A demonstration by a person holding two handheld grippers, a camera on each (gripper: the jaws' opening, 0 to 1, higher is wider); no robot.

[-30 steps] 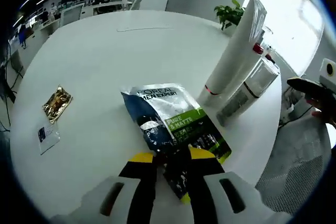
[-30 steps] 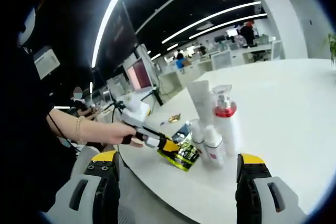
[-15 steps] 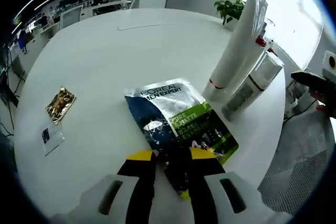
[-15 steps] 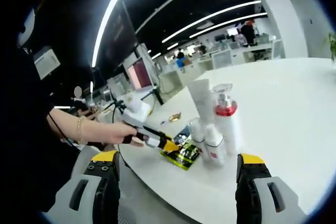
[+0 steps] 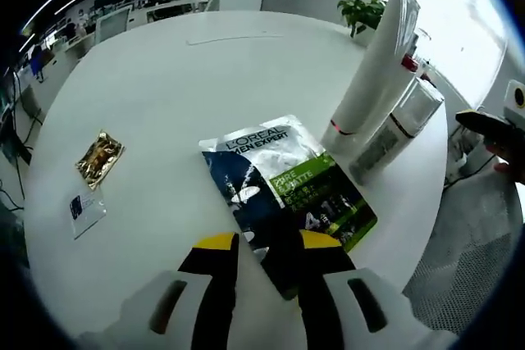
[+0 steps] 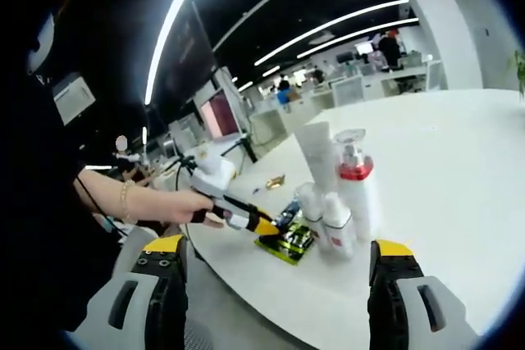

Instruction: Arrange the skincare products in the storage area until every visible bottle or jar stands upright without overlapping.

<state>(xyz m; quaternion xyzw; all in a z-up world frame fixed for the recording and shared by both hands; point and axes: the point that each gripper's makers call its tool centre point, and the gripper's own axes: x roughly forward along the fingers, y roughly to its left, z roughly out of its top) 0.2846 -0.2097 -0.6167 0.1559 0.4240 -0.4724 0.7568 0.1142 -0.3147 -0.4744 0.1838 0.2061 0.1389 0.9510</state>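
1. The left gripper has its jaws narrowly parted astride the near edge of the L'Oréal Men Expert sachet, which lies flat on the white tabletop. Whether the jaws actually pinch the sachet cannot be told from the left gripper view.
2. The right gripper hangs off the tabletop edge with its jaws wide apart, holding nothing.
3. The upright products stand together just beside the sachet's far corner: a tall white tube, a pump bottle with a red collar and smaller white bottles.
4. Risk: the sachet is thin and limp. It will likely flop rather than stand, and a shallow edge grip may slip.
5. Risk: pushing or swinging the sachet toward the cluster could knock the tall white tube, which looks top-heavy, into its neighbours.
6. Risk: the cluster sits near the tabletop edge, so a toppled bottle could roll off.
7. Also present, well apart from the sachet: a gold foil packet and a small clear packet. Neither obstructs the work.
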